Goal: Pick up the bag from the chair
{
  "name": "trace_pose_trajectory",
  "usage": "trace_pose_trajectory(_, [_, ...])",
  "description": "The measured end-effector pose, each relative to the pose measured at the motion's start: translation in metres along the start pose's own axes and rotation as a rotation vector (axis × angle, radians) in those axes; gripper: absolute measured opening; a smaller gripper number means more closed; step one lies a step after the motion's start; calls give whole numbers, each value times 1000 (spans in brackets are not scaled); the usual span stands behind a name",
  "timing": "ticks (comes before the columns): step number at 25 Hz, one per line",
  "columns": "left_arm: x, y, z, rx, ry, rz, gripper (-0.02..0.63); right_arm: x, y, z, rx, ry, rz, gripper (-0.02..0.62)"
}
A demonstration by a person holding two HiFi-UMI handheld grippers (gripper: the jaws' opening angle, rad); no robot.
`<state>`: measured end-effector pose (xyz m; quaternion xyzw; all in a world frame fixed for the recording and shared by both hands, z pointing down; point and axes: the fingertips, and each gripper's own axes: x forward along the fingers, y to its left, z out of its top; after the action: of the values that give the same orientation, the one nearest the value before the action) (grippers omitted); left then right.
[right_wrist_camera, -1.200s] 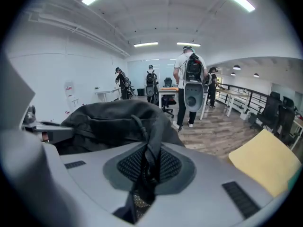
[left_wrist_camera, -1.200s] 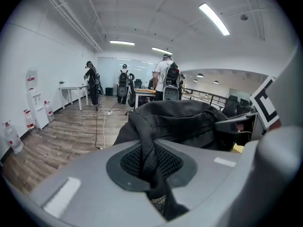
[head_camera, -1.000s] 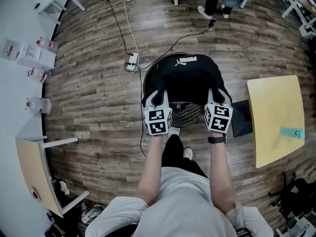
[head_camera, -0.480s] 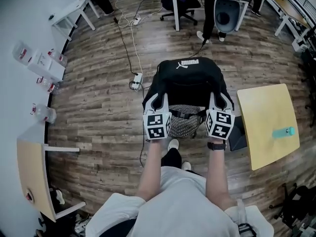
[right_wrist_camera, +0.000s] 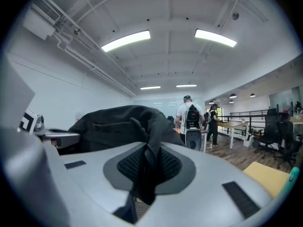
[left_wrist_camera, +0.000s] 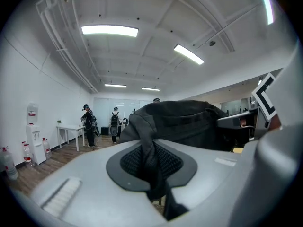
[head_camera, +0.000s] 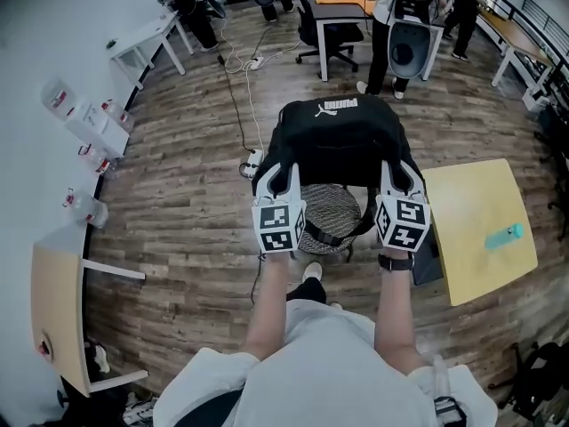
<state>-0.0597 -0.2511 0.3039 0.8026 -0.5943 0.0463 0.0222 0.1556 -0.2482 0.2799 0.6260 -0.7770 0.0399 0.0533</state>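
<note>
Item: black bag (head_camera: 342, 136) – my left gripper (head_camera: 277, 172) and right gripper (head_camera: 397, 172), jaws each clenched on a strap (left_wrist_camera: 150, 160) – seemingly clear of chair (head_camera: 324, 216); lift nearly done

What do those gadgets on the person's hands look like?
The left gripper and right gripper are pale grey shells, each topped by a white cube with black square markers. Their jaws have dark meshed pads. The person wears a pale short-sleeved T-shirt and a black band on the right wrist.

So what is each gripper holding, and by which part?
The black fabric backpack: left gripper shut on a strap at its left side, right gripper on one at its right.
</note>
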Motion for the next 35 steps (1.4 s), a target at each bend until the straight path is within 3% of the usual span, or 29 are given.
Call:
trace_pose_trajectory(9, [-52, -10, 56, 39, -136, 25, 41, -49, 12, 52, -35, -135, 19, 57])
trace_pose_trajectory(15, [-79, -12, 70, 57, -183, 34, 41, -75, 21, 66, -41, -182, 22, 57])
trace_pose_trajectory(35, [-71, -8, 62, 60, -153, 39, 41, -65, 22, 55, -48, -147, 21, 57])
